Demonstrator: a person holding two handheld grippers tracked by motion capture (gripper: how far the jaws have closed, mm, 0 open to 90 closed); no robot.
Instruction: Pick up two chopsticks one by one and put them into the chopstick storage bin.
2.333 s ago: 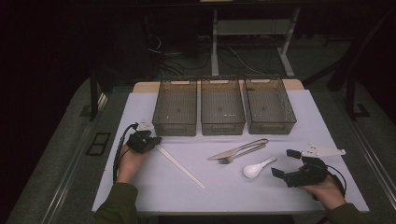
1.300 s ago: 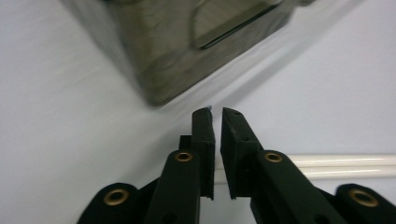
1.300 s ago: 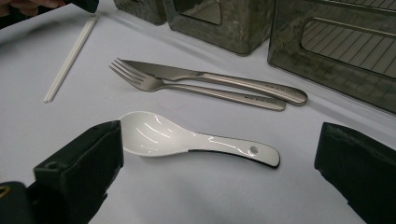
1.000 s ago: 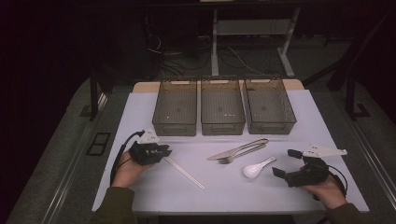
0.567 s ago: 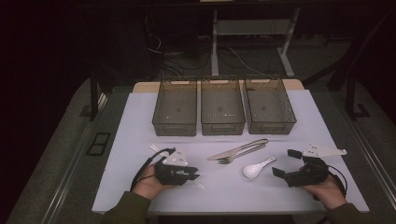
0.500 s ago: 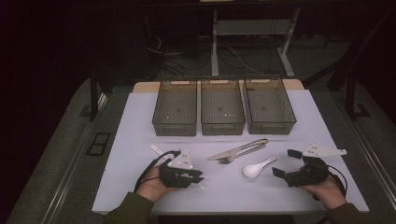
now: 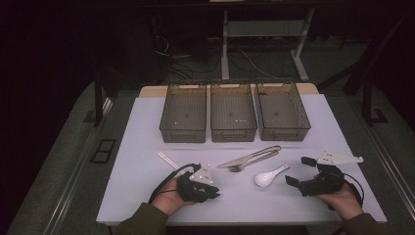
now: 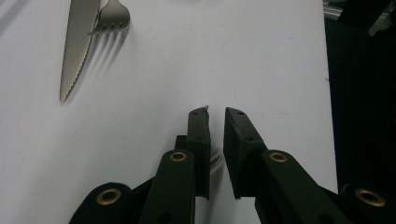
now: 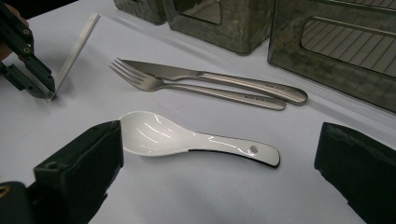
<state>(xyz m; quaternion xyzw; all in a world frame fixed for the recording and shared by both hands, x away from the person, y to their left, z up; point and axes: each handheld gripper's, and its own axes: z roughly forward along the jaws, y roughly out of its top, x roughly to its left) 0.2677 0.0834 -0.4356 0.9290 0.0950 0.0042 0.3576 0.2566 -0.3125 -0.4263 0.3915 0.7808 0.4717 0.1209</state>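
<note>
- Left tongs (image 8: 215, 111), jaws just closing to a narrow gap, straddle the chopsticks' (image 9: 74, 51) near end without pinching yet; the sticks trail back behind the tips.
- Right tongs (image 7: 298, 171) gape wide, empty, well apart.

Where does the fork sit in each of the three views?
High view: fork at table centre, in front of the middle bin.
Left gripper view: top left corner, tines pointing down.
Right gripper view: upper middle, behind the white spoon.
Shared landmark: the knife lying alongside it.
</note>
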